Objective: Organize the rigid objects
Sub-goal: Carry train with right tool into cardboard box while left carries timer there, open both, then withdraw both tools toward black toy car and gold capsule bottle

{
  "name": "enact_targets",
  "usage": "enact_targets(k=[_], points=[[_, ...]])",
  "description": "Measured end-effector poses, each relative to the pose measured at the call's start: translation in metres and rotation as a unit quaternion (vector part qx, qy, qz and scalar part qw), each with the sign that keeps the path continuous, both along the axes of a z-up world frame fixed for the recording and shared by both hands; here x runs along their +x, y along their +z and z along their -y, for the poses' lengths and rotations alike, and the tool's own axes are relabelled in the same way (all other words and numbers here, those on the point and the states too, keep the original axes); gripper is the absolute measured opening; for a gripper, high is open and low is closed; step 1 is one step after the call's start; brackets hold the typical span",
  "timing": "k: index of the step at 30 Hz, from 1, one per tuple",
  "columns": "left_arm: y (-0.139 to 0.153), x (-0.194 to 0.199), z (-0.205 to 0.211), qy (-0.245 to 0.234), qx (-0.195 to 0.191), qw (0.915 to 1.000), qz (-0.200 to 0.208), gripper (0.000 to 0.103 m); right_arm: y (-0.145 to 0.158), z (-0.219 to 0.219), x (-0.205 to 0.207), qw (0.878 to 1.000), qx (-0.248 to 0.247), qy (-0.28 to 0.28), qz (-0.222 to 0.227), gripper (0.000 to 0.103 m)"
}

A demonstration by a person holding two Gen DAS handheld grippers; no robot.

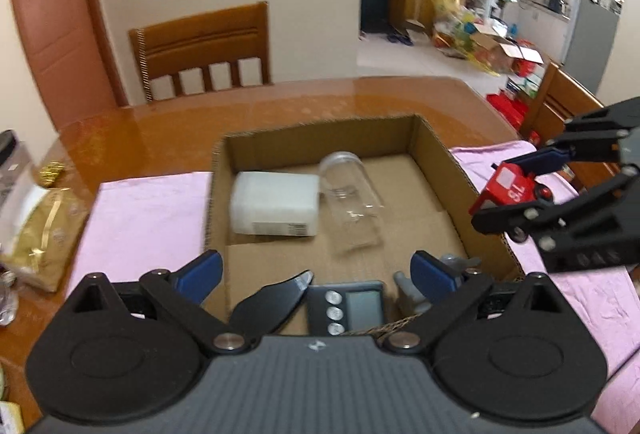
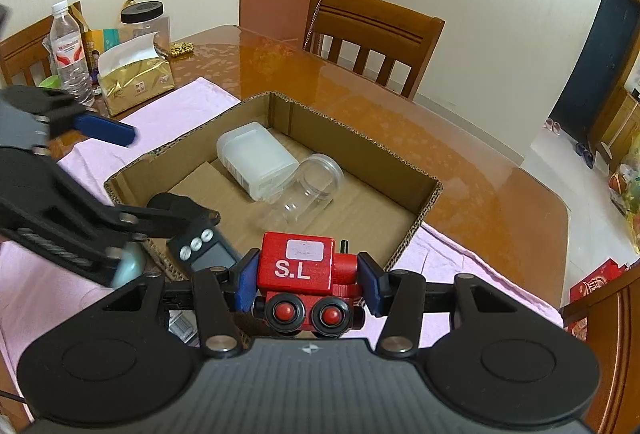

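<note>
Clamped between the right gripper's (image 2: 307, 280) blue pads at lower centre, the red toy train (image 2: 296, 264) shows "S.L" in the right view only, near the cardboard box (image 2: 424, 207), while the left gripper (image 1: 316, 272) gapes empty.

A red wooden toy train (image 2: 298, 266) marked "S.L" sits at lower centre; in the open cardboard box (image 2: 424, 209) mid-frame lie a white plastic container (image 2: 256, 159), a clear jar (image 2: 310, 185) and a black timer (image 2: 204, 250).

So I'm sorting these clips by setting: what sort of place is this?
Most likely a home dining room: a glossy wooden dining table with matching wooden chairs, a kitchen with a refrigerator visible through the doorway, and household clutter such as a water bottle.
</note>
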State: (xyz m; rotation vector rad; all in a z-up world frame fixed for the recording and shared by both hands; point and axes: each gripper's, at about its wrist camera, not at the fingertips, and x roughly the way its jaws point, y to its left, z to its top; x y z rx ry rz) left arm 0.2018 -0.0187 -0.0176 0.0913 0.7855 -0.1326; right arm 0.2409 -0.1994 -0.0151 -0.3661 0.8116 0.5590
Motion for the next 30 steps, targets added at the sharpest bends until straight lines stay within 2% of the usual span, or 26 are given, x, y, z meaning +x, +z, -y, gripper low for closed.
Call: enact_targets(k=[5,10,13,14,15,16,18,20,30], points=[[0.011,-0.027,-0.013,0.024,0.006,0.9996,0.013,0.102,-0.004,-0.008,0.021,1.0,-0.004,-0.006,-0.003,0.056],[0.017,-0.045,-0.025,0.042,-0.005,0.999,0.014,0.102,-0.01,-0.016,0.049,1.0,-0.015,-0.017,-0.004,0.056],[0.016,-0.05,-0.033,0.054,-0.001,0.9984,0.014,0.102,-0.012,-0.022,0.066,0.999,-0.025,-0.028,0.008,0.057],[0.015,-0.052,-0.034,0.057,0.001,0.9982,0.014,0.102,-0.013,-0.023,0.071,0.999,-0.03,-0.038,0.017,0.059],[0.014,-0.053,-0.037,0.061,0.003,0.998,0.013,0.102,-0.013,-0.025,0.075,0.998,-0.034,-0.047,0.023,0.07],[0.013,-0.053,-0.038,0.063,0.004,0.9979,0.011,0.102,-0.012,-0.026,0.077,0.998,-0.037,-0.052,0.025,0.087],[0.009,-0.054,-0.043,0.066,0.005,0.9978,0.007,0.102,-0.009,-0.028,0.077,0.996,-0.041,-0.059,0.045,0.103],[0.006,-0.055,-0.046,0.067,0.005,0.9977,0.004,0.102,-0.006,-0.027,0.072,0.996,-0.04,-0.061,0.055,0.103],[-0.003,-0.064,-0.053,0.055,0.002,0.9985,-0.01,0.102,-0.004,-0.017,0.045,0.994,-0.027,-0.104,0.026,0.103]])
